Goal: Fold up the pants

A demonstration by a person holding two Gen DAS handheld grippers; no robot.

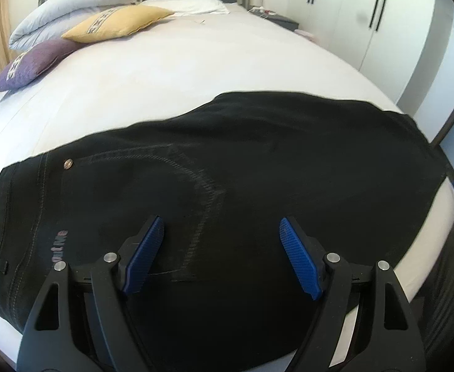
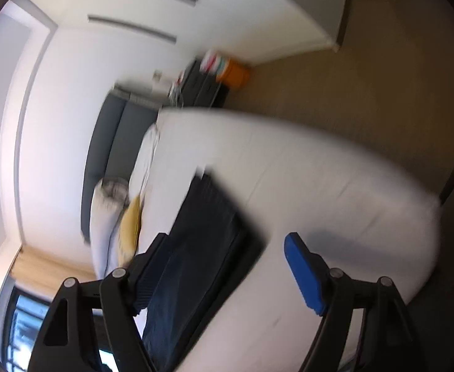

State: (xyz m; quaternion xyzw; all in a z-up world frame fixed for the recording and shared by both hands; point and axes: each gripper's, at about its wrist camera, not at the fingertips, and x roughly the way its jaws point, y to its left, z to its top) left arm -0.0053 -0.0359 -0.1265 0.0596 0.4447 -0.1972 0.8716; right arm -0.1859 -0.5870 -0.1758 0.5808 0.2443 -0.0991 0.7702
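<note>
Now | left hand-held gripper (image 1: 221, 229) spread above pants (image 1: 258, 155); right hand-held gripper (image 2: 227, 245) spread, holding nothing

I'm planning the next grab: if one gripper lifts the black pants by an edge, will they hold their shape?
Probably not. The pants lie flat and limp on the bed, so they would likely droop. The thick seams suggest heavy denim, so likely weighty. Both the left gripper and right gripper are open.
</note>
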